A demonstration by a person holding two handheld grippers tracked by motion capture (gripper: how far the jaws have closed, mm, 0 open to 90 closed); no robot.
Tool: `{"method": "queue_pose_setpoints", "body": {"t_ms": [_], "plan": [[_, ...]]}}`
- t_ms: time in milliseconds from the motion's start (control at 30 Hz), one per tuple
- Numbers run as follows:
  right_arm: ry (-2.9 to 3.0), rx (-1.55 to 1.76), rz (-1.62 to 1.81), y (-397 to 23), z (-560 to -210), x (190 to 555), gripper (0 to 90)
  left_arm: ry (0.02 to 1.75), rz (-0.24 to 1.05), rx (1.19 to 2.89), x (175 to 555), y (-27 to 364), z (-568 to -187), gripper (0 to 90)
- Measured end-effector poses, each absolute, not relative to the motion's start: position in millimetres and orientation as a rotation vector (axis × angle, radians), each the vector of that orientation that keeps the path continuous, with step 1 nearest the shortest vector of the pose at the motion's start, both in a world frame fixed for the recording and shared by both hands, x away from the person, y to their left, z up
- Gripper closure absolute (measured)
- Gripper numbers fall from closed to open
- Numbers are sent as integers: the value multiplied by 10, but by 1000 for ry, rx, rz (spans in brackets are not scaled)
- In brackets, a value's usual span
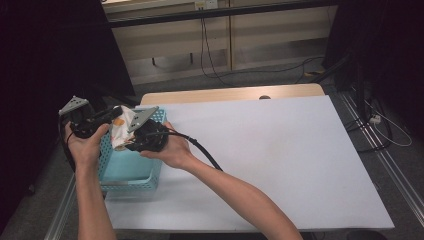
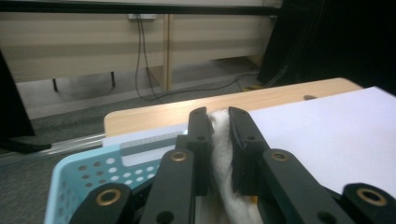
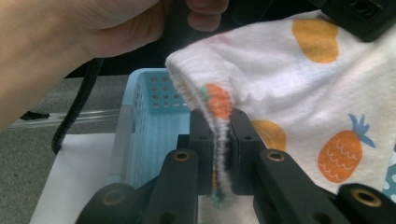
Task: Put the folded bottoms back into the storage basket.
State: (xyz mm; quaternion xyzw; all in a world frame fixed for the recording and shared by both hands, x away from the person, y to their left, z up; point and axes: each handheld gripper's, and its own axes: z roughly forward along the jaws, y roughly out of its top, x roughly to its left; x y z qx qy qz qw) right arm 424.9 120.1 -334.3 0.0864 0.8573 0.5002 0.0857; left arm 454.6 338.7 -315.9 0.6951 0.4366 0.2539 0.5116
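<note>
A white cloth printed with orange pineapples hangs above a light blue perforated basket at the table's left edge. My left gripper is shut on the cloth from the left, and in the left gripper view the white fabric is pinched between its jaws. My right gripper is shut on the cloth from the right. In the right gripper view the ribbed hem runs between its jaws, with the printed cloth spreading to the right.
The white-covered table stretches to the right of the basket. A wooden strip runs along its far edge. Cables lie on the floor behind and to the right. The basket is below the cloth, near the person's other hand.
</note>
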Motion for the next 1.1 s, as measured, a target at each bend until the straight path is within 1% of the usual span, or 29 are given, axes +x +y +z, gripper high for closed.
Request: {"method": "queue_pose_setpoints", "body": {"t_ms": [233, 433, 933, 1100], "plan": [[2574, 260, 1471, 1301, -3386, 4262, 822, 1071, 597, 1676, 4557, 3460, -3216, 803], [2580, 275, 1485, 1356, -3479, 4304, 822, 1070, 617, 1685, 4575, 3483, -3289, 803], [2603, 272, 1469, 1449, -3637, 4319, 822, 1117, 577, 1722, 4634, 3535, -3532, 802], [2614, 277, 1465, 1486, -3703, 4319, 822, 1127, 576, 1730, 4622, 3565, -3549, 803]]}}
